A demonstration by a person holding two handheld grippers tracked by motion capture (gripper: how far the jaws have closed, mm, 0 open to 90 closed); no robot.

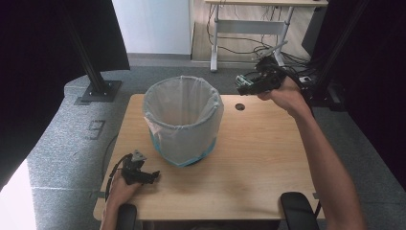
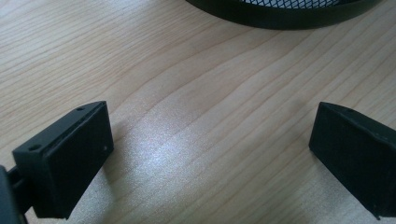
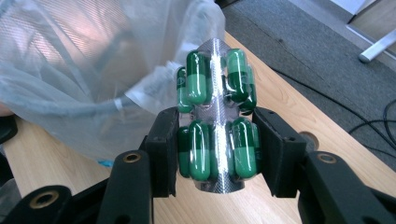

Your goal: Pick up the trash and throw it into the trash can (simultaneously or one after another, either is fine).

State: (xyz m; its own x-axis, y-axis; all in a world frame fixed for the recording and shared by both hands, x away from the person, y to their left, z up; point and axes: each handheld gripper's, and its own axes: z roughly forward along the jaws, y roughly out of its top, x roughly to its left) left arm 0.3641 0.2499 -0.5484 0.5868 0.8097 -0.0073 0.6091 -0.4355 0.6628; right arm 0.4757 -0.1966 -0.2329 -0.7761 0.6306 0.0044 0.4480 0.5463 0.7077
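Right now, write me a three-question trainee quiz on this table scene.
1. True or false: the right gripper is shut on the blister pack of green capsules.
2. The left gripper is: A) clamped on the bag, B) open above bare table, C) holding a cup.
3. What lines the bin?

Key
1. True: the pads press the pack from both sides.
2. B: the jaws stand wide apart with nothing between them.
3. A thin translucent plastic bag, folded over the rim.
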